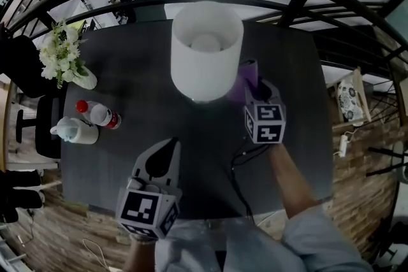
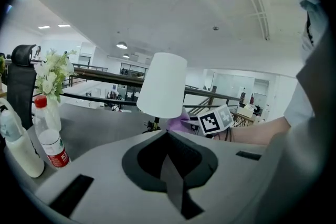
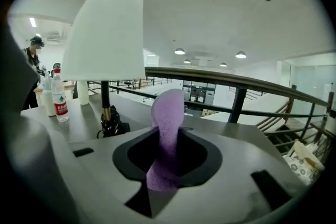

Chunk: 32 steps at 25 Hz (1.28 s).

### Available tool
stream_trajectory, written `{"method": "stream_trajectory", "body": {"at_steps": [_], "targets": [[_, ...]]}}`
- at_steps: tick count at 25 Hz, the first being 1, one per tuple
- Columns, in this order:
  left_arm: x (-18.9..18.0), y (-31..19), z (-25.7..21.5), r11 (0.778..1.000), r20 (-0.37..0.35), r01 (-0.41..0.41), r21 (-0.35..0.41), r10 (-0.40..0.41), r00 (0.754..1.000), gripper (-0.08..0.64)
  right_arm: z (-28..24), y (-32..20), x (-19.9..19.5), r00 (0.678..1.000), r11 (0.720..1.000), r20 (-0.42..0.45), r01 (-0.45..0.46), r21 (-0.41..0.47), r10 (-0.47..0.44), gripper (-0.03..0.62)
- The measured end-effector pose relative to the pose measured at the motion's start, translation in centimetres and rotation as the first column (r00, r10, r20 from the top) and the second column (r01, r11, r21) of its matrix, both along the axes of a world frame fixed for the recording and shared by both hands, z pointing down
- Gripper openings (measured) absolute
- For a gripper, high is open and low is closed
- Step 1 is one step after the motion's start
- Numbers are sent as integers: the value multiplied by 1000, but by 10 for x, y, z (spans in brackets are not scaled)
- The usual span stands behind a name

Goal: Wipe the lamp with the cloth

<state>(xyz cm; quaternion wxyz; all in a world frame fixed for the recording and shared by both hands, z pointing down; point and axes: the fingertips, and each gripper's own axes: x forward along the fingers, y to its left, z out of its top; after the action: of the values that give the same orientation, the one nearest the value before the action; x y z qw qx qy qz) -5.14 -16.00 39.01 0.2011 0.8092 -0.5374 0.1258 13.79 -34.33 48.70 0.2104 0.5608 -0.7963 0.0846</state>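
Two grippers are over a dark table (image 1: 127, 79), and only the right gripper (image 1: 254, 87) carries anything. It is clenched on a purple cloth (image 3: 167, 128), which runs up out of its jaws as a long strip with a rounded free end on top. In the head view the cloth (image 1: 247, 76) points away from the person and lies just beside the right side of the lamp (image 1: 207, 51); whether it touches the shade cannot be told.

The lamp stands upright near the middle of the table, its long axis vertical. From above, the head view looks into the open top of the white shade, which hides everything beneath it. The right gripper view shows the lamp (image 3: 107, 34) from the side, with a dark stem (image 3: 105, 94) and a coil of black cord (image 3: 111, 126) at its foot.

The left gripper (image 1: 169, 146) is near the table's front edge, its jaws closed together on nothing. Its view shows the lamp (image 2: 163, 85) with the cloth (image 2: 178, 123) below the shade's rim.
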Motion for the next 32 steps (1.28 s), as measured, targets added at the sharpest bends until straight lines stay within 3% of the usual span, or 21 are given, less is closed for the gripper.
{"method": "stream_trajectory", "body": {"at_steps": [15, 32], "targets": [[-5, 4, -41, 997, 1, -24, 74, 24, 1000, 9, -99, 113, -19, 993, 996, 114, 17, 83, -26, 98], [-12, 22, -65, 990, 4, -22, 142, 22, 1000, 9, -157, 174, -41, 983, 982, 146, 88, 165, -112, 95]]}}
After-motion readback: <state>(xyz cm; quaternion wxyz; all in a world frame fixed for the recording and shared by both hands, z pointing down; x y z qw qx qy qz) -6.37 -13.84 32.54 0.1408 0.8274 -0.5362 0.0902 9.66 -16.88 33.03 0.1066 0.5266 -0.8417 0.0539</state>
